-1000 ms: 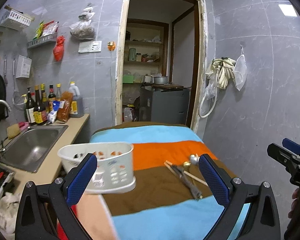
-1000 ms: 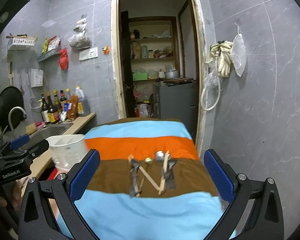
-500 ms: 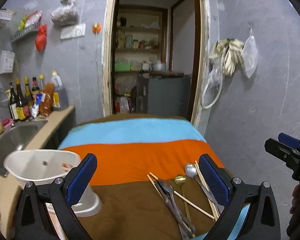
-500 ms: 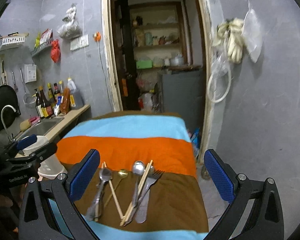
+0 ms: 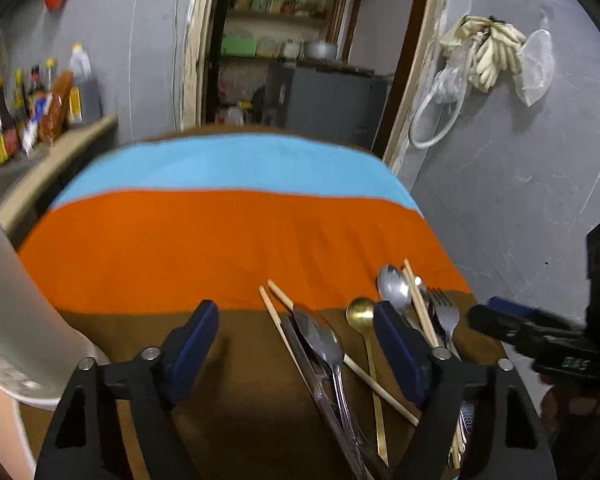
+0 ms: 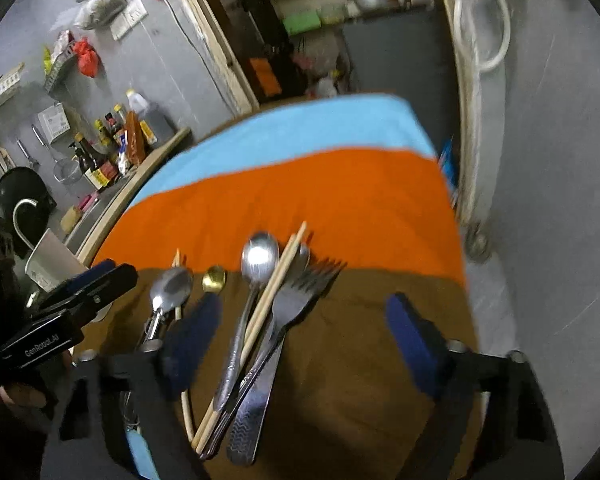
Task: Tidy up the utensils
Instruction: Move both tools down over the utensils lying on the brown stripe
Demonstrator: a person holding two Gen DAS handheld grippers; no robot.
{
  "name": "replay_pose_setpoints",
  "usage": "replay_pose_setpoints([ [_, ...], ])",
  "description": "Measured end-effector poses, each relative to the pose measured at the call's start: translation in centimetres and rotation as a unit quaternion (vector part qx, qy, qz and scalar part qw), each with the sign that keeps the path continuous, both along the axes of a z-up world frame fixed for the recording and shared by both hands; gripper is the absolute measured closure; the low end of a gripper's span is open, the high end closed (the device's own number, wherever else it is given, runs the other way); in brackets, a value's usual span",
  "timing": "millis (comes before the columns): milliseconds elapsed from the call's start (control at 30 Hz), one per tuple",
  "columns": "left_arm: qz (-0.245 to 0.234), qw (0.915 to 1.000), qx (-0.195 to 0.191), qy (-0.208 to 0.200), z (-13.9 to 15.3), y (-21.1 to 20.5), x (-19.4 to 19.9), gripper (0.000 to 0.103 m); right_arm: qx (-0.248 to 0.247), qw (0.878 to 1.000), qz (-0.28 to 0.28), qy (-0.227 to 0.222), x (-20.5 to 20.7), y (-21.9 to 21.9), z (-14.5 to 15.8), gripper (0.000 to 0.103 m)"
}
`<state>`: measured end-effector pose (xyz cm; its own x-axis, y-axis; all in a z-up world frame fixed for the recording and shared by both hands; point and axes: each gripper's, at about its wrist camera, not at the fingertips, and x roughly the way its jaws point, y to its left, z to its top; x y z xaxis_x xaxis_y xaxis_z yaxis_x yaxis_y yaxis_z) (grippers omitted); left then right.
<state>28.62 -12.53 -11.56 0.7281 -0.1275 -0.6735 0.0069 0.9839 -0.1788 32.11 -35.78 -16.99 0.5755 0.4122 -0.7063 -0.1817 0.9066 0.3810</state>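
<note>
Utensils lie on the brown band of a striped cloth (image 5: 220, 240): steel spoons (image 6: 258, 264), a fork (image 6: 296, 300), a small gold spoon (image 5: 360, 312) and wooden chopsticks (image 6: 276, 280). My left gripper (image 5: 296, 344) is open and empty, low over the cloth, with a spoon (image 5: 320, 340) and chopsticks between its fingers. My right gripper (image 6: 304, 336) is open and empty above the fork and spoon handles. A white utensil holder (image 5: 8, 312) stands at the table's left edge; it also shows in the right wrist view (image 6: 50, 260).
A counter with a sink and sauce bottles (image 5: 40, 100) lies to the left. An open doorway (image 5: 292, 60) with shelves and a grey cabinet is behind the table. A grey tiled wall (image 5: 520, 160) with hanging gloves runs along the right.
Both grippers have moved forward and down toward the utensils, which now sit between the fingers. The white holder has shifted to the far left edge of the left wrist view.
</note>
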Motion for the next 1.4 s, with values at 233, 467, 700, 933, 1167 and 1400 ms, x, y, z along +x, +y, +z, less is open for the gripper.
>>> replay_pose_setpoints([
  [233,0.039,0.9955,-0.073,0.045,-2.1,2.4,1.2,0.054,0.037,0.999,0.004,0.011,0.5,0.3,-2.3,0.047],
  [467,0.043,0.9908,-0.109,0.067,-3.0,2.8,1.6,0.068,0.059,0.998,0.006,0.031,0.5,-0.4,-2.4,0.065],
  [700,0.011,0.9889,-0.127,0.076,-2.1,1.5,1.9,0.077,0.069,0.997,0.020,0.037,0.9,-0.2,-2.1,0.082],
  [933,-0.019,0.9869,-0.136,0.085,-1.8,0.4,1.9,0.082,0.068,0.996,0.035,0.036,0.9,0.3,-1.7,0.087],
  [1167,-0.033,0.9847,-0.143,0.093,-2.1,-0.1,2.2,0.082,0.068,0.996,0.036,0.041,1.0,0.0,-1.8,0.088],
  [1400,-0.035,0.9810,-0.140,0.130,-3.1,-0.4,3.3,0.082,0.075,0.995,0.033,0.054,1.6,-0.1,-2.3,0.088],
])
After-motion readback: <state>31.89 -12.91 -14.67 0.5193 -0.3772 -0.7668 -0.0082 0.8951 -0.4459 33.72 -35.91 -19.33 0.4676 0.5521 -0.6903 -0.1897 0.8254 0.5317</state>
